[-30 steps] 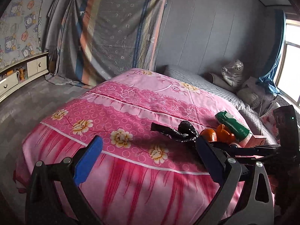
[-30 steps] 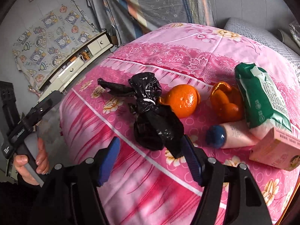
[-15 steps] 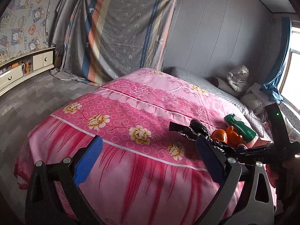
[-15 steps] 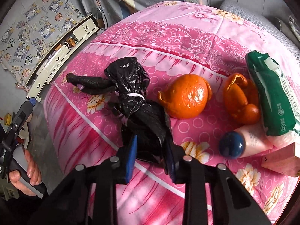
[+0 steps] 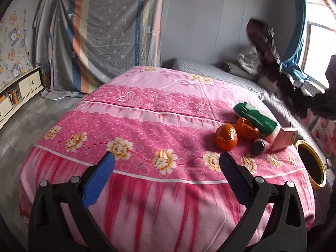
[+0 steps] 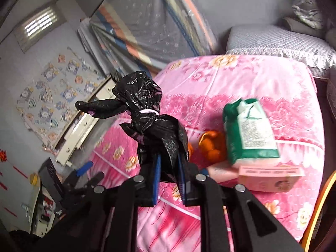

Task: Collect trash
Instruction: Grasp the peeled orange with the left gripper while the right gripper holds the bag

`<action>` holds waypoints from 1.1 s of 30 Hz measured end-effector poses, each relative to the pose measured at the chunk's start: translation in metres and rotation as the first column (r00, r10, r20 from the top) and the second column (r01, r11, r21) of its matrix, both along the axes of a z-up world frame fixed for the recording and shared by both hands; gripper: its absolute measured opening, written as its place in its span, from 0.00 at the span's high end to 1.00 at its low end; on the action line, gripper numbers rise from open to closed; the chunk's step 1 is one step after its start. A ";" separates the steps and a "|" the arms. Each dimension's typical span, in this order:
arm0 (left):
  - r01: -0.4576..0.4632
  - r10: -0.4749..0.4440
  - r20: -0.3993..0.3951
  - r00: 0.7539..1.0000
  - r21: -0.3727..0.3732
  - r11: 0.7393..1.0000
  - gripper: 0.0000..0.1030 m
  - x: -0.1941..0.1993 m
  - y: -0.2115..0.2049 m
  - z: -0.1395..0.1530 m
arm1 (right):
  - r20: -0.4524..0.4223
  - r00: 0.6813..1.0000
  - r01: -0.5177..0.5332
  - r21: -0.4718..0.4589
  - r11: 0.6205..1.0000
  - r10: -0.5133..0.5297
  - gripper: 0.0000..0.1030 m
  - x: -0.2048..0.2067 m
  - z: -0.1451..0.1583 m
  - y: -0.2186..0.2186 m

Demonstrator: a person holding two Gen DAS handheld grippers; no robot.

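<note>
On the pink floral quilt (image 5: 147, 130), an orange mandarin (image 5: 226, 137), curled orange peel (image 5: 246, 128), a green-and-white packet (image 5: 255, 120), a dark-capped tube (image 5: 260, 146) and a pink carton (image 5: 284, 139) are clustered at the right. A yellow-rimmed round bin (image 5: 313, 166) is seen beside the bed, its inside dark. The crumpled black plastic bag (image 6: 150, 117) is clamped by the right gripper (image 6: 169, 179), lifted clear of the quilt. The left gripper (image 5: 166, 174) is spread apart, empty.

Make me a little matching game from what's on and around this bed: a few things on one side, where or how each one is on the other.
Things:
1. black bag
2. orange peel
3. left hand-held gripper
4. green packet

States:
A. open, empty
B. lying on the pink blanket, nearest the gripper
C. pinched in the right hand-held gripper, off the bed
D. lying beside a pink box

Pairs: 1-C, 2-B, 3-A, 4-D
</note>
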State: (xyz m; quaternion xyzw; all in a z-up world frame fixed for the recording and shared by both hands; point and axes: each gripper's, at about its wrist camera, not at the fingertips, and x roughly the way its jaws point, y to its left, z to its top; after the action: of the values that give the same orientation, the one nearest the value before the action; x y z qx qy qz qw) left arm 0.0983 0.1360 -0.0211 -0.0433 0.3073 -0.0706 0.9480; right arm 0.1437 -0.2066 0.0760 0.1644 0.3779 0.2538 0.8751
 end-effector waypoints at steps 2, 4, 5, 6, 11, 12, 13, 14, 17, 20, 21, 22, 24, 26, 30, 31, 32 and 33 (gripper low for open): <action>0.052 -0.051 -0.038 0.998 0.021 0.998 0.08 0.011 -0.017 -0.002 | 0.039 0.998 0.055 0.025 0.998 -0.055 0.86 -0.012 0.009 -0.027; 0.109 -0.106 -0.074 0.992 0.045 0.993 0.08 0.022 -0.037 -0.005 | 0.049 0.995 0.090 0.052 0.995 -0.093 0.86 -0.022 0.011 -0.048; 0.142 -0.136 -0.095 0.986 0.054 0.988 0.08 0.027 -0.046 -0.006 | 0.047 0.993 0.107 0.062 0.992 -0.110 0.86 -0.026 0.009 -0.057; 0.173 -0.165 -0.113 0.980 0.064 0.983 0.08 0.033 -0.055 -0.008 | 0.045 0.992 0.118 0.069 0.991 -0.121 0.86 -0.029 0.008 -0.064; 0.274 -0.251 -0.183 0.950 0.114 0.955 0.08 0.063 -0.090 -0.015 | 0.013 0.988 0.153 0.109 0.982 -0.155 0.86 -0.040 -0.010 -0.095; 0.281 -0.255 -0.192 0.948 0.120 0.952 0.08 0.069 -0.094 -0.016 | 0.008 0.988 0.155 0.115 0.981 -0.157 0.86 -0.043 -0.012 -0.099; 0.294 -0.267 -0.199 0.943 0.123 0.948 0.08 0.076 -0.099 -0.016 | 0.003 0.987 0.158 0.123 0.980 -0.160 0.86 -0.045 -0.015 -0.104; 0.302 -0.273 -0.203 0.940 0.129 0.944 0.08 0.082 -0.103 -0.017 | -0.003 0.986 0.163 0.131 0.978 -0.164 0.86 -0.047 -0.018 -0.108; 0.309 -0.273 -0.223 0.936 0.149 0.939 0.08 0.099 -0.112 -0.021 | -0.018 0.985 0.170 0.144 0.975 -0.170 0.86 -0.050 -0.026 -0.117; 0.323 -0.280 -0.260 0.924 0.139 0.936 0.08 0.113 -0.120 -0.026 | -0.031 0.985 0.175 0.158 0.972 -0.172 0.86 -0.052 -0.033 -0.124; 0.331 -0.286 -0.269 0.919 0.138 0.934 0.08 0.117 -0.124 -0.028 | -0.033 0.984 0.176 0.161 0.971 -0.173 0.86 -0.051 -0.035 -0.126; 0.333 -0.285 -0.279 0.917 0.141 0.932 0.08 0.121 -0.126 -0.030 | -0.034 0.984 0.177 0.162 0.971 -0.174 0.86 -0.052 -0.036 -0.128; 0.332 -0.280 -0.293 0.914 0.145 0.932 0.08 0.129 -0.131 -0.034 | -0.031 0.985 0.173 0.169 0.970 -0.170 0.86 -0.051 -0.037 -0.129; 0.334 -0.280 -0.305 0.910 0.140 0.932 0.09 0.134 -0.133 -0.037 | -0.028 0.986 0.169 0.172 0.970 -0.167 0.86 -0.051 -0.038 -0.130; 0.346 -0.281 -0.341 0.897 0.147 0.926 0.30 0.144 -0.140 -0.045 | -0.025 0.986 0.164 0.182 0.970 -0.162 0.86 -0.051 -0.040 -0.132; 0.346 -0.279 -0.347 0.895 0.149 0.926 0.34 0.145 -0.141 -0.048 | -0.027 0.987 0.162 0.185 0.969 -0.160 0.86 -0.050 -0.041 -0.132; 0.348 -0.279 -0.355 0.892 0.148 0.926 0.37 0.147 -0.141 -0.050 | -0.029 0.987 0.163 0.187 0.969 -0.161 0.86 -0.048 -0.042 -0.134; 0.351 -0.284 -0.361 0.888 0.137 0.926 0.44 0.147 -0.141 -0.051 | -0.030 0.986 0.167 0.188 0.968 -0.164 0.86 -0.048 -0.042 -0.134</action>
State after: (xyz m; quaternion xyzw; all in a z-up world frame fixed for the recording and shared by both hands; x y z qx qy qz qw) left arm 0.2456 -0.0053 -0.0723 0.0911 0.4721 -0.1859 0.8569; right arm 0.0955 -0.3410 0.0341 0.2798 0.3431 0.2136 0.8709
